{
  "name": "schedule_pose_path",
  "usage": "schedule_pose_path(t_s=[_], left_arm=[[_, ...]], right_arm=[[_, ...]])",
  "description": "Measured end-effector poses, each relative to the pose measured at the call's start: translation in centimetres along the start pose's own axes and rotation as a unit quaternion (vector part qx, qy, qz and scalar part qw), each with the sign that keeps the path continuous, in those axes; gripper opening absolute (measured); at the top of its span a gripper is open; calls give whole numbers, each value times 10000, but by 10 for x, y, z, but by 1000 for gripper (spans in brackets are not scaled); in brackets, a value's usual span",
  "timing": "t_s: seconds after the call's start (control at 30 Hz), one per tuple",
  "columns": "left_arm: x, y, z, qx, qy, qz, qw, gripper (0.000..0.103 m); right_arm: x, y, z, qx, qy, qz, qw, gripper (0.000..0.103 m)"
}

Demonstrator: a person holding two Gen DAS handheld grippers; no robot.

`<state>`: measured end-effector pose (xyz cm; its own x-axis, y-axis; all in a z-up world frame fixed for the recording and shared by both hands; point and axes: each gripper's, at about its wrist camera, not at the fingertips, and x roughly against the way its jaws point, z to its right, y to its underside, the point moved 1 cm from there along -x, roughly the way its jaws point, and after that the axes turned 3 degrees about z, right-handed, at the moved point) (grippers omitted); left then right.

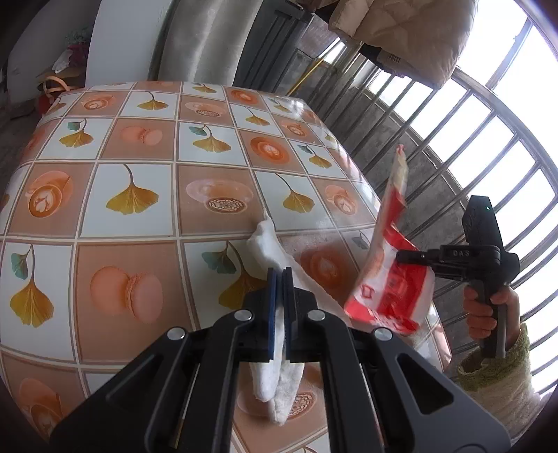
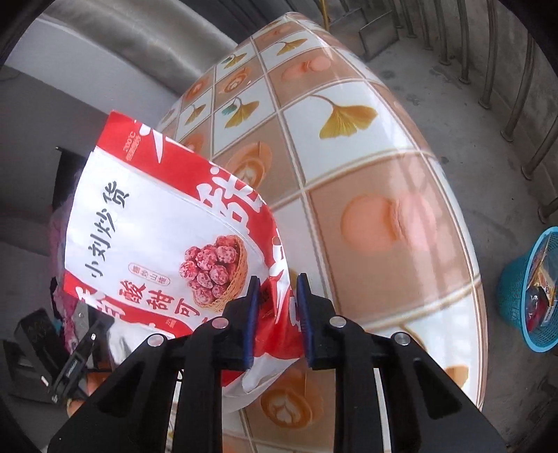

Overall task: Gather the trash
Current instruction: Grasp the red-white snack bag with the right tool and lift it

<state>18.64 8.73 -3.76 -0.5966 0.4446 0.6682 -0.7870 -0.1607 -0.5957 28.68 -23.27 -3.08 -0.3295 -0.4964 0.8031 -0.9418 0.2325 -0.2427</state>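
My left gripper [image 1: 279,275] is shut on a crumpled white tissue [image 1: 265,240], which sticks out past the blue pads and hangs below them over the patterned table [image 1: 139,139]. Off the table's right edge, a person's hand [image 1: 488,310] holds my right gripper [image 1: 401,256], which is shut on a red and white snack bag [image 1: 387,285] held up in the air. In the right wrist view the bag [image 2: 157,223] fans out to the left, and its crumpled red edge is pinched between the pads of the right gripper [image 2: 278,282].
A blue mesh basket [image 2: 519,292] with wrappers in it stands on the concrete floor right of the table [image 2: 348,139]. Metal railings [image 1: 453,139] run along the far right. A quilt [image 1: 401,31] hangs above them. Dark clutter sits on the floor at the left.
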Motion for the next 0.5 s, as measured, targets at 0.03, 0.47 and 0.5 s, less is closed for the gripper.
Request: schedule_pose_path(t_s=[0.03,0.47,0.5], left_arm=[[-1,1,1,-10,7,-17,10000,2],[-6,6,13,-109,55,-88,9999,2],[-6,6,13,-109,53,-91,9999,2]], right_arm=[[2,8,1,11,-37,-79,10000,21],[33,65,11,-285,-59,-26,9996,59],[38,68,15,-415,-72,40,9991,60]])
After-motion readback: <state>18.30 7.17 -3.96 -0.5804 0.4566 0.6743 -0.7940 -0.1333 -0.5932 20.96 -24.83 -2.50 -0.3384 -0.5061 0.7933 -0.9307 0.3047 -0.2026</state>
